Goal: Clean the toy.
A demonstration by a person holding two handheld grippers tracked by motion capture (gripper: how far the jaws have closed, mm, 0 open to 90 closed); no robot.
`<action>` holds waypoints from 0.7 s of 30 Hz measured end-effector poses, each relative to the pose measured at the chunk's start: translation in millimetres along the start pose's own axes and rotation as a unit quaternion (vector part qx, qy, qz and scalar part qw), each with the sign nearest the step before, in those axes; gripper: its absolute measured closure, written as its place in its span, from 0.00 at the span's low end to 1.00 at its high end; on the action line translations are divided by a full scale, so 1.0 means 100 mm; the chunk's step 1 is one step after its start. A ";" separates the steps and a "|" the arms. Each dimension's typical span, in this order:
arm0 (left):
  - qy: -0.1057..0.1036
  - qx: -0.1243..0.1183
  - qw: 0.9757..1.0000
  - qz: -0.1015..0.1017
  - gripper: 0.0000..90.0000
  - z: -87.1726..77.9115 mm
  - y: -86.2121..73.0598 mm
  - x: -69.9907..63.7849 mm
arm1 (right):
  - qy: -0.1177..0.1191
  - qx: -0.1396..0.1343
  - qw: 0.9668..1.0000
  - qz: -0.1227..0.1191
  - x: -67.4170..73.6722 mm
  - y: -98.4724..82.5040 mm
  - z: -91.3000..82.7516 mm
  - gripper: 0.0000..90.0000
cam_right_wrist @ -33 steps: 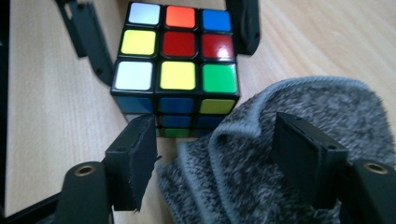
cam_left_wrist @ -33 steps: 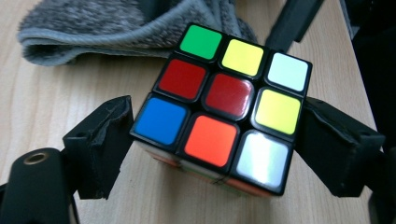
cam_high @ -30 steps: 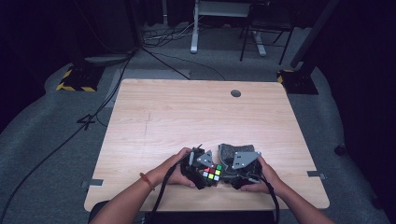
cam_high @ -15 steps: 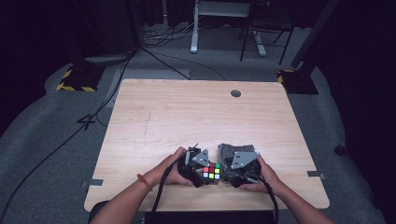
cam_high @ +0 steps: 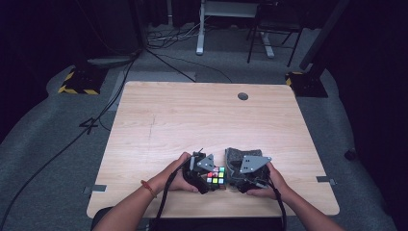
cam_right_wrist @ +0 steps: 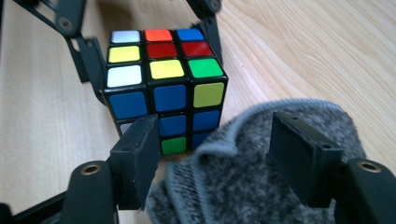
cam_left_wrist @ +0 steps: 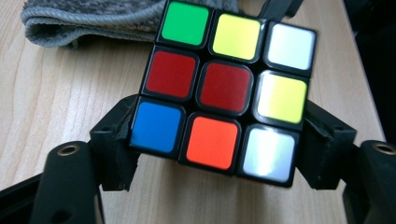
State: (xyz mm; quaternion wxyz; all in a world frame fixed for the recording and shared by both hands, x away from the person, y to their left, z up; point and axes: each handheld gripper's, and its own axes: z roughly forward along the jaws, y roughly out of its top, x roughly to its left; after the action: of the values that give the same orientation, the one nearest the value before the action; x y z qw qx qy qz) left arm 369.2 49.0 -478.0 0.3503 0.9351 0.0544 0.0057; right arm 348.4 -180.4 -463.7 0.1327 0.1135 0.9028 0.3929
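A scrambled Rubik's cube [cam_high: 216, 175] sits near the front edge of the wooden table [cam_high: 192, 120]. My left gripper [cam_high: 210, 177] has a jaw on each side of the cube's [cam_left_wrist: 219, 88] near row. The pads touch it, though the jaws have just been opening a little. Right beside the cube [cam_right_wrist: 168, 79] lies a folded grey cloth [cam_high: 236, 157]. My right gripper [cam_right_wrist: 217, 140] stands open and wide over the cloth's [cam_right_wrist: 261, 186] near end. Its left finger [cam_right_wrist: 140, 149] is in front of the cube and its pads are not pressing the fabric.
The person's hands hold both grippers close together at the table's front middle. A round cable hole [cam_high: 243, 96] sits near the far edge. Beyond the table are floor cables and desk legs [cam_high: 199, 29].
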 end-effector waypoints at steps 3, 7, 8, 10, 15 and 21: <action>-0.001 0.003 1.000 -0.004 0.27 0.01 0.00 0.00 | 0.003 -0.010 1.000 0.000 0.02 0.04 -0.01 0.38; -0.003 0.004 1.000 -0.007 0.26 0.03 0.01 0.01 | 0.006 -0.027 1.000 -0.005 0.05 0.09 -0.03 0.39; -0.003 0.003 1.000 -0.006 0.26 0.03 0.01 0.01 | 0.003 -0.038 0.999 -0.001 0.05 0.11 -0.04 0.41; -0.006 0.005 1.000 -0.004 0.26 0.04 0.02 0.00 | 0.005 -0.046 0.999 -0.004 0.05 0.16 -0.06 0.41; -0.006 0.019 1.000 -0.003 0.23 0.06 0.00 0.02 | 0.010 -0.042 0.999 -0.009 0.05 0.23 -0.02 0.44; 0.004 0.026 1.000 -0.004 0.26 0.07 -0.06 0.04 | 0.008 -0.045 0.999 -0.005 0.04 0.28 0.01 0.53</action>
State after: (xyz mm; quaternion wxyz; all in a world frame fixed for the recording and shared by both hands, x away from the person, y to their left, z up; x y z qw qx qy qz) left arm 373.5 49.1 -486.9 0.3258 0.9435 0.0601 0.0067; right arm 347.5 -159.7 -444.2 0.1321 0.0999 0.8857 0.4337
